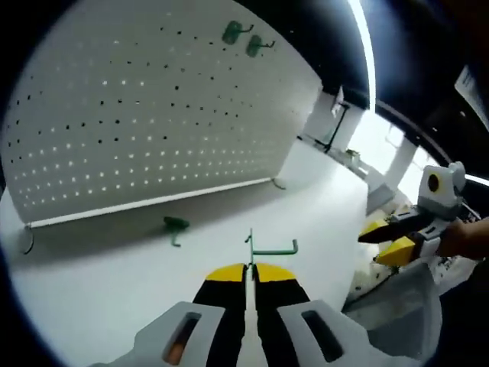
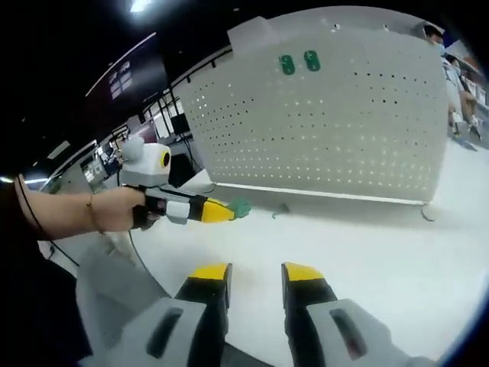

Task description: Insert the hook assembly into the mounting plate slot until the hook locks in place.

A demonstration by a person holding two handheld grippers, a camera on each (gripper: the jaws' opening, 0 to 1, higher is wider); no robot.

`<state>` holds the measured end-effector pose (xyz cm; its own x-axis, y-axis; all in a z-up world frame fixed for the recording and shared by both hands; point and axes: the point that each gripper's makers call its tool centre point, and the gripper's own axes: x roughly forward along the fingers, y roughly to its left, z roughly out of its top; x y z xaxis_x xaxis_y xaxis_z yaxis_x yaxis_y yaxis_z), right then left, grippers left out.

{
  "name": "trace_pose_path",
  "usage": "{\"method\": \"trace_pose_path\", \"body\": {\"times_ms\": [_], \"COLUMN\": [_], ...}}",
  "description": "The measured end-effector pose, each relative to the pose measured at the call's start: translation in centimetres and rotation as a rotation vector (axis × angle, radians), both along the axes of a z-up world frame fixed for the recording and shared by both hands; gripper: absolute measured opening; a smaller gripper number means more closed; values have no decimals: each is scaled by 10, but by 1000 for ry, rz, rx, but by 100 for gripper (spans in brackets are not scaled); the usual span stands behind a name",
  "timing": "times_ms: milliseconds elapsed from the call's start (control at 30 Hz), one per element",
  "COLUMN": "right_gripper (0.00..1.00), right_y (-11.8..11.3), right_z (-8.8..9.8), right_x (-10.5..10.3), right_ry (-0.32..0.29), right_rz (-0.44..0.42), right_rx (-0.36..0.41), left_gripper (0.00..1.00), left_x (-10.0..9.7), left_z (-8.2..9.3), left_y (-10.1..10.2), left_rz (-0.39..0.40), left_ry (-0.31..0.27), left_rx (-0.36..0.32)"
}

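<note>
On the white bench [image 1: 114, 306], a perforated white mounting plate [image 1: 153, 107] is stood upright on small feet. Two green hooks [image 1: 246, 38] are seen already fixed near its upper edge; in the right gripper view they appear as two green backs [image 2: 299, 63] high on the plate.

In the left gripper view, the left tool [image 1: 250, 269] is pressed nearly shut, its yellow-tipped jaws closed on a green wire hook assembly [image 1: 269, 248]. The hook's thin stem is pinched between the tips, and its bar is carried sideways to the right, ending in a short upturned bend. The held hook is raised above the bench, apart from the plate. Another green hook [image 1: 175, 226] is left lying loose on the bench, near the plate's lower edge.

The same left tool [image 2: 229, 209] is seen from the side in the right gripper view, gripped by a person's hand [image 2: 122, 208], with a green piece at its tip.

The right tool [image 2: 256, 274] is held with jaws parted and nothing between them, above bare bench surface.
</note>
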<state>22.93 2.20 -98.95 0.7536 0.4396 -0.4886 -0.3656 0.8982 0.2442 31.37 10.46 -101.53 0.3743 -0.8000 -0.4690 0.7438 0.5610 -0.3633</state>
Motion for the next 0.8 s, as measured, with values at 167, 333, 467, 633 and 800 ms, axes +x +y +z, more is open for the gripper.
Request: {"method": "trace_pose_path", "body": {"times_ms": [167,333,467,633,800], "right_gripper": [24,24,23,23,23], "right_y": [14,26,35,42,60], "right_z": [7,16,18,21,29], "right_x": [0,7,16,27,32], "right_ry": [-11,-23,3,31,1], "right_rz": [50,52,10,-34,14], "right_rx": [7,70,203,345,329], "left_gripper": [2,2,2,2,2], "left_x": [-10,-13,-19,-24,-28], "left_z": [15,30,40,45,51], "left_y": [5,11,12,17,23], "left_rz": [-10,16,27,36,54], "left_ry": [-19,-80,-75,-71,-77], "left_rx": [-14,-27,-66,-84,-105]}}
